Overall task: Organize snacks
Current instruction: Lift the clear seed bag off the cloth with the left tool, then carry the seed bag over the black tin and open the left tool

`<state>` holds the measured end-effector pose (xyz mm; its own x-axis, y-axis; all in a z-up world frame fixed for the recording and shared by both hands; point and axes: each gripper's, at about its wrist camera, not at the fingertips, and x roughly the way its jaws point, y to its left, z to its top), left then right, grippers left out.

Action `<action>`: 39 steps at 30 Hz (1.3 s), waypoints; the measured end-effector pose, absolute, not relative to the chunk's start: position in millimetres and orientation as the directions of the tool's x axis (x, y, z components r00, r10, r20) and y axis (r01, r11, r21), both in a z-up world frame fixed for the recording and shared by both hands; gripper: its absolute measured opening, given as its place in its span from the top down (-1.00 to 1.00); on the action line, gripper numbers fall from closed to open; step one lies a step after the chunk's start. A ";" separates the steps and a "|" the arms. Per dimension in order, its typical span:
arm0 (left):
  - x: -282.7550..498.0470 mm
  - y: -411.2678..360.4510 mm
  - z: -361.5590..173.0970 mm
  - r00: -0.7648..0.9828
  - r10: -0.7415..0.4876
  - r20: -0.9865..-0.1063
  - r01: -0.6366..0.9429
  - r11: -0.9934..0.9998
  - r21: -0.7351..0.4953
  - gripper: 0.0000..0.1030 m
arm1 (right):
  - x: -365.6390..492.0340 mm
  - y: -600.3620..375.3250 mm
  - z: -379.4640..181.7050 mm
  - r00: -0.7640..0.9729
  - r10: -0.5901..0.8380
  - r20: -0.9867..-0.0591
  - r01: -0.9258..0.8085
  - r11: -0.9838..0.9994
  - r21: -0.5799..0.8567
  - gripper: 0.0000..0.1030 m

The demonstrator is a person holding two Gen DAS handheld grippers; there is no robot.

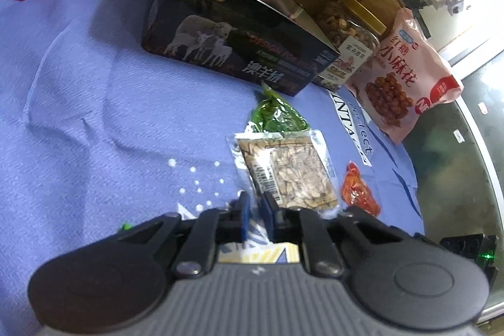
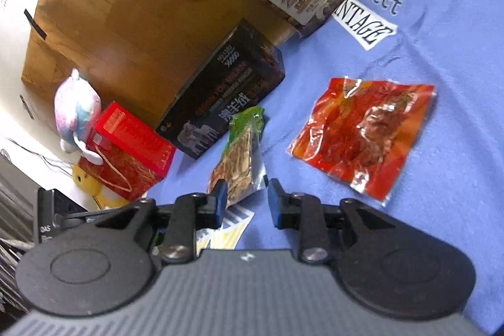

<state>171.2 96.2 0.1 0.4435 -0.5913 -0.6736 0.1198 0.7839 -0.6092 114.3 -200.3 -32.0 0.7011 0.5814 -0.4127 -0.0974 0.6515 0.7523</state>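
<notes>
A clear packet of seeds (image 1: 291, 169) lies on the blue cloth (image 1: 104, 122), partly over a green packet (image 1: 275, 115). A red packet (image 1: 359, 189) lies to its right. My left gripper (image 1: 255, 211) hovers at the seed packet's near edge, jaws narrowly apart, empty. In the right wrist view the red packet (image 2: 365, 131) lies flat ahead and to the right; the seed and green packets (image 2: 241, 153) lie ahead and left. My right gripper (image 2: 247, 203) is open and empty above the cloth (image 2: 441, 59).
A dark box with sheep (image 1: 233, 46), a jar of nuts (image 1: 349, 30) and a pink snack bag (image 1: 400, 77) stand at the back. A red box (image 2: 132, 147) and a plush toy (image 2: 75, 109) sit at the left. A wooden panel (image 2: 126, 5) is behind.
</notes>
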 end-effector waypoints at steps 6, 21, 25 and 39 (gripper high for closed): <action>175.4 95.8 3.8 0.428 -0.629 -0.650 0.100 0.747 -0.657 0.26 | 122.4 -188.1 -29.8 0.696 0.577 -0.427 -0.125 0.683 0.720 0.37; 180.1 98.4 5.0 0.468 -0.601 -0.648 0.131 0.772 -0.622 0.26 | 151.9 -177.4 -8.4 0.694 0.519 -0.500 -0.240 0.821 0.519 0.31; 171.3 96.5 5.1 0.497 -0.551 -0.670 0.143 0.814 -0.563 0.72 | 143.1 -158.9 -19.0 0.652 0.576 -0.493 -0.293 0.791 0.537 0.48; 197.1 120.1 79.0 0.618 -0.561 -0.550 0.218 0.795 -0.566 0.80 | 173.2 -148.7 45.7 0.727 0.600 -0.333 -0.390 0.761 0.519 0.88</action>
<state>197.1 120.1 79.0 0.6183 -0.5610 -0.5504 0.2178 0.7952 -0.5659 173.2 -148.7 45.7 0.7274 0.6001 -0.3329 -0.3902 0.7608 0.5186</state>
